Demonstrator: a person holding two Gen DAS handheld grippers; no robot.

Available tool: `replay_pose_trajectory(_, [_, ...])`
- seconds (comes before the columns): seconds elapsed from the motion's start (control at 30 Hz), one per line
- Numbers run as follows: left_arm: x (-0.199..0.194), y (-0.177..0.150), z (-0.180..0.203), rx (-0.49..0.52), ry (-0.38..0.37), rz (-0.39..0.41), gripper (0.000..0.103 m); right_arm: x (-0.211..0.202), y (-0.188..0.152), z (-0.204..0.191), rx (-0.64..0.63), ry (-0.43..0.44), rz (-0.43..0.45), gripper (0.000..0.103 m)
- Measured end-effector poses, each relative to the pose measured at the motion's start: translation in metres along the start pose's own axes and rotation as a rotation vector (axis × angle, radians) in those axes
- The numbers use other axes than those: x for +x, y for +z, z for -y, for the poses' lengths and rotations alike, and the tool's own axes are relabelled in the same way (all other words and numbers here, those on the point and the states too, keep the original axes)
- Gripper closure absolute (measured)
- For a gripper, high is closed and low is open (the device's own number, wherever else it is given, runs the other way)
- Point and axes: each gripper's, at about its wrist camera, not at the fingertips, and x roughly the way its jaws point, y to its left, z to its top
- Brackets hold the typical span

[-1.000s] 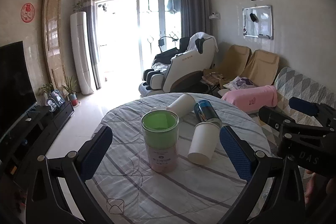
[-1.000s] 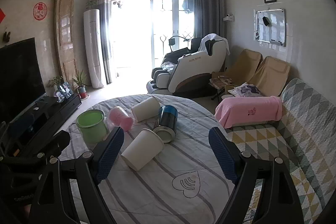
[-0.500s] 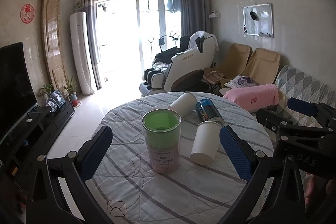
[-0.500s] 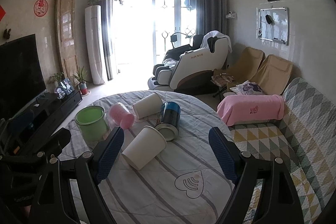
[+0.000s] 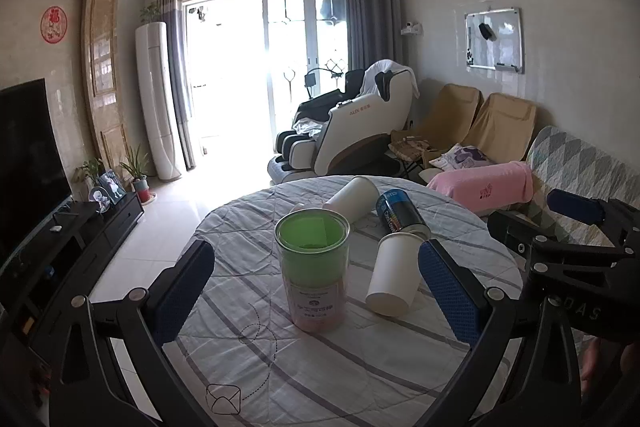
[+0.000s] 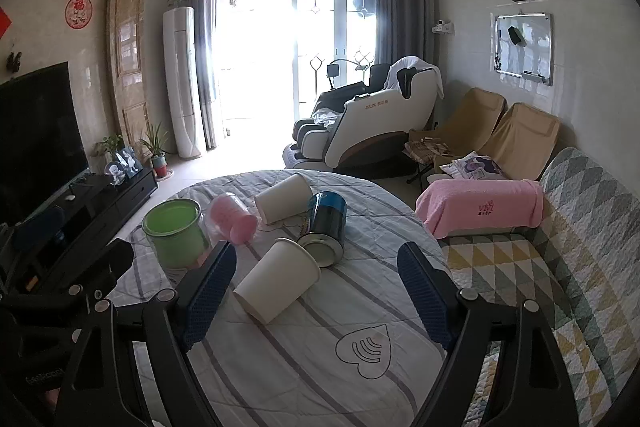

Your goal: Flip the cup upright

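Both claws, left (image 5: pixel 316 291) and right (image 6: pixel 316 291), gape wide and hold nothing. A white cup (image 6: pixel 278 281) lies on its side mid-desk (image 6: pixel 320 367), rim touching a tipped blue can (image 6: pixel 325 227). A green tub (image 5: pixel 313 267) stands upright toward the desk's left edge.

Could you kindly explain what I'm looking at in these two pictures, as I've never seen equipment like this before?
No robot here: a person holds a two-finger gripper in each hand, and each carries a fisheye camera looking along its fingers. One picture is from the left gripper, the other from the right gripper. Both are open and hold nothing. On the round table an upright green-lined container stands; a near white paper cup, a far white paper cup, a blue can and a pink cup lie on their sides.
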Motion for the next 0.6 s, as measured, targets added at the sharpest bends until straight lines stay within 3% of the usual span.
replay_pose_trajectory(0.6, [0.0014, -0.0004, -0.0018, -0.003, -0.005, -0.007, 0.0, 0.0015, 0.0, -0.0021, -0.004, -0.001, -0.003, 0.019])
